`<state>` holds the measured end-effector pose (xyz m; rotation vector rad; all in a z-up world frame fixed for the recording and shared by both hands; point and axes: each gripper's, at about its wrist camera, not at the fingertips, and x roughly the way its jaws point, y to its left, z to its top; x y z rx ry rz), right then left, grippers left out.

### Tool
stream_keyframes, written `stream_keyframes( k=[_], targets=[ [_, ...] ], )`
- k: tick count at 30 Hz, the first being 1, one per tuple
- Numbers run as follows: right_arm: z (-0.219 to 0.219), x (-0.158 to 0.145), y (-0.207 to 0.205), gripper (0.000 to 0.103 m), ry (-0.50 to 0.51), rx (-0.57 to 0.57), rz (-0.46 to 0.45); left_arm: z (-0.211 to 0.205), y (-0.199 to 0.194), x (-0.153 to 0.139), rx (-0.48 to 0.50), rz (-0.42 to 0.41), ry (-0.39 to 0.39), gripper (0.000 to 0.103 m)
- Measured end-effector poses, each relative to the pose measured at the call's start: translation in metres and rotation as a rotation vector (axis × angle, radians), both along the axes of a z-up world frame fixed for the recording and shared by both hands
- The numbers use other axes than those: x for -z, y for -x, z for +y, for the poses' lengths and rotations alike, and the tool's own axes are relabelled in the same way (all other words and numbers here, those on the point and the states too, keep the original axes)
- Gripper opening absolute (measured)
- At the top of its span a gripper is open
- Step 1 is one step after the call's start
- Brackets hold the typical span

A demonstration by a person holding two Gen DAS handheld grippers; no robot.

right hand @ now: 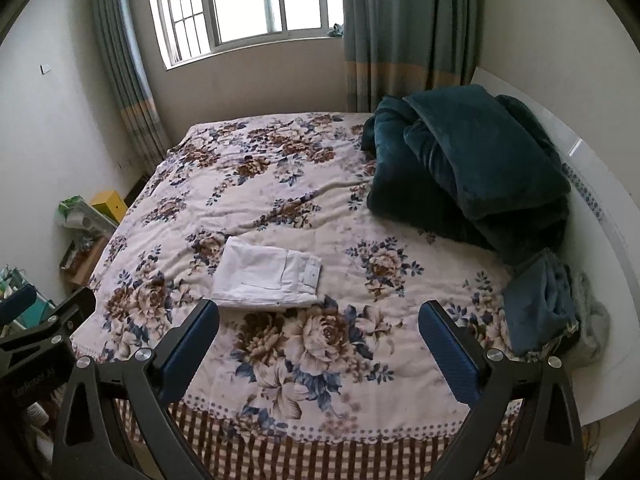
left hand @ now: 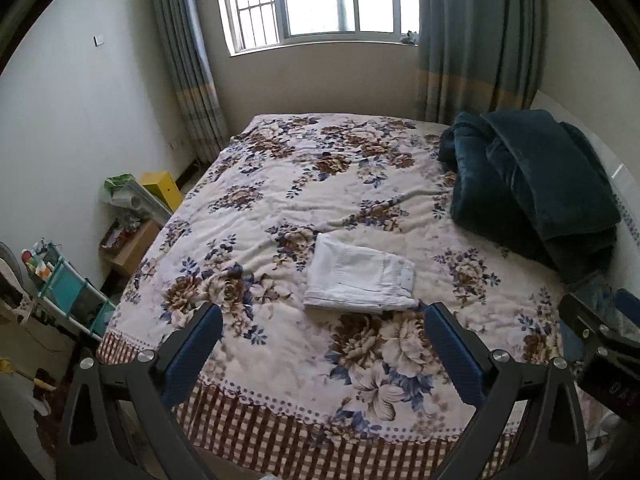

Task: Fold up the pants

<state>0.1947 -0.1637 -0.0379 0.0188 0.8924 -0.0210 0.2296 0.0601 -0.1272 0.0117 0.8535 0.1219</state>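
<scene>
Lying folded into a compact rectangle, the white pants (left hand: 360,280) sit just below centre of the left wrist view and left of centre in the right wrist view, flat on the floral bedspread (left hand: 304,184), with a back pocket and a waistband label facing up. Edges look squared; nothing dangles loose.

Left gripper (left hand: 322,354): jaws spread wide, nothing between them, off the cloth at the bottom of frame. Right gripper (right hand: 320,354): likewise spread and empty, apart from the pants.

Judgement: folding looks finished or nearly so; both tools are clear of the garment. If any move remains, it is a light press along the near edge to flatten the bundle, or a two-sided pinch to carry it.

Surroundings: dark teal blanket (right hand: 472,168) heaped upper right; blue garment (right hand: 540,304) at right edge; window (left hand: 320,0) top centre.
</scene>
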Motion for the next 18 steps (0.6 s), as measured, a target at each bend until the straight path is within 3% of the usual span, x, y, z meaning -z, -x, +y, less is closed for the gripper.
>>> stream_keyframes(
  k=[18],
  targets=[
    [0.015,0.016,-0.013,0.102,0.028,-0.011,0.002,0.005,-0.009,0.008,0.000,0.023,-0.008,0.103]
  ],
)
